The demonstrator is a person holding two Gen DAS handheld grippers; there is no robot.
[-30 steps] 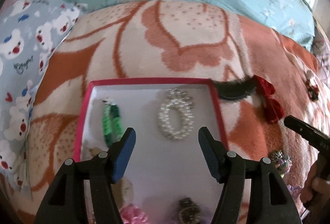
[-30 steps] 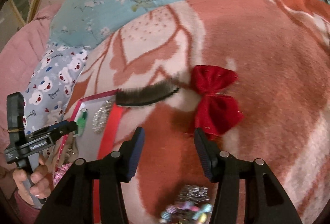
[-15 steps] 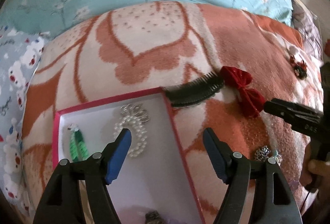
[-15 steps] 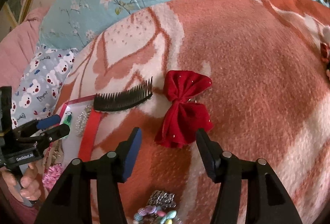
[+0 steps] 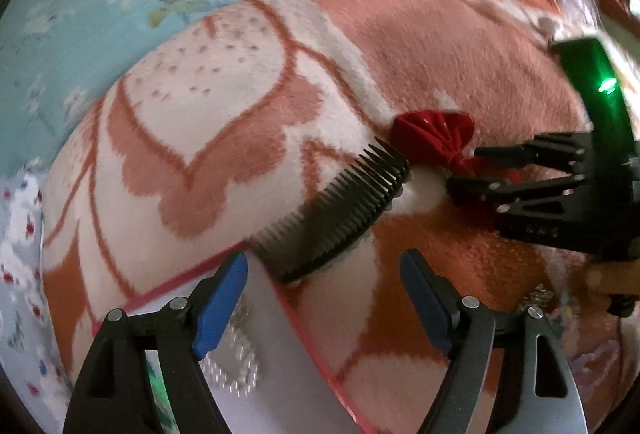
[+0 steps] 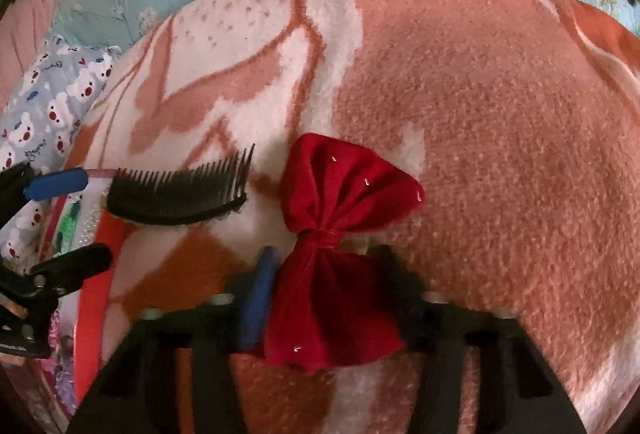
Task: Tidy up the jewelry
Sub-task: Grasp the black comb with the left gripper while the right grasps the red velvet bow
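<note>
Risk comes first: the right tongs straddle only the near lobe of a soft red velvet bow, so a pinch there could gather cloth alone and let the bow slip or droop on lifting; the blanket beneath is plush, and a low fingertip could snag its pile. The black hair comb lies just beside the bow, teeth up, one end resting on the red rim of the jewelry tray; a sideways drag of the bow might nudge it off the rim.

In the right wrist view the bow's lower half sits between the two fingers, with the blue pad against its left edge; the opposite finger is hidden behind the fabric, so whether the tongs press on the bow cannot be told.

The left tongs hold nothing and stand wide, hovering over the tray's corner; the comb lies just ahead of them; a pearl piece rests in the tray near the left blue pad.
</note>
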